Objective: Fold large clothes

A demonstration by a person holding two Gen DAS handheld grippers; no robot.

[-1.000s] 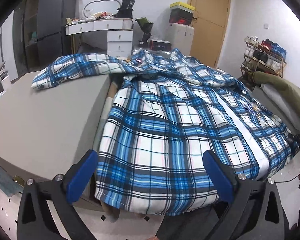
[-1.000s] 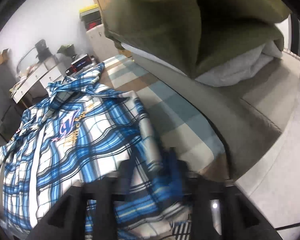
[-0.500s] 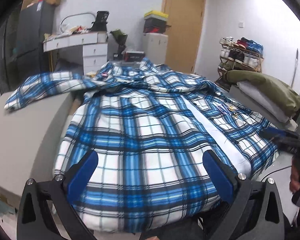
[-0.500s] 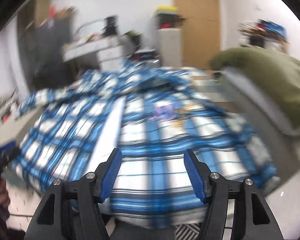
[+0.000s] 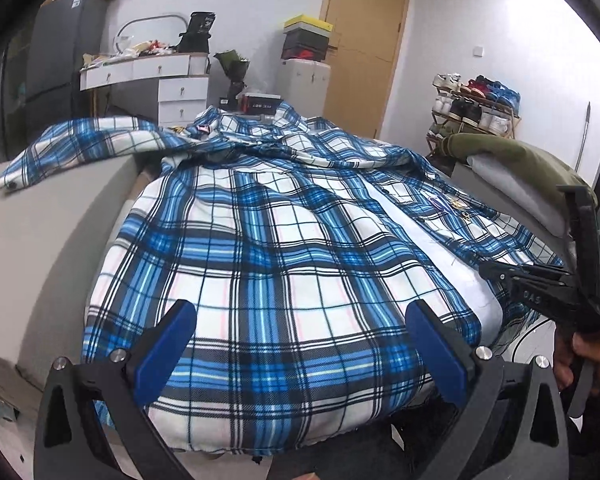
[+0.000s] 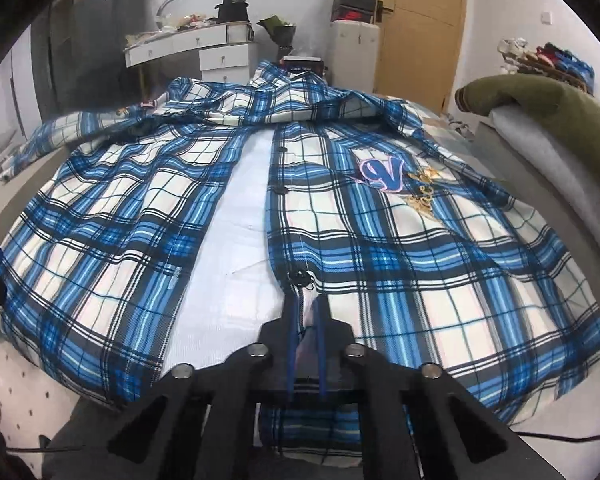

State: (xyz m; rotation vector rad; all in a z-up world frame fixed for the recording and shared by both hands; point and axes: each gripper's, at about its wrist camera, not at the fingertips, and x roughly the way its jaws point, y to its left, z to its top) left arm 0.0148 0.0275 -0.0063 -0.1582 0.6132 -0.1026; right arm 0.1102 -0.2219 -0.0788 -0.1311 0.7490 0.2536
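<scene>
A large blue and white plaid shirt [image 5: 268, 248] lies spread face up over the bed, open down the front, with a white lining strip [image 6: 236, 240] between the two front panels. Its left sleeve [image 5: 80, 148] lies out over a grey surface. My left gripper [image 5: 300, 344] is open, just above the shirt's near hem, holding nothing. My right gripper [image 6: 306, 312] is shut on the shirt's right front edge [image 6: 296, 280] near the hem, by a button. It also shows in the left wrist view [image 5: 540, 292] at the shirt's right side.
A grey padded block [image 5: 40, 240] flanks the bed on the left. A folded olive garment [image 6: 552, 120] on grey cushions lies on the right. A white dresser [image 5: 160, 84], a cabinet, a wooden door [image 5: 364, 52] and a shoe rack [image 5: 476, 100] stand beyond.
My right gripper swung round from the cushion side to the shirt's near hem and closed on the front edge. My left gripper moved right along the hem and stayed open.
</scene>
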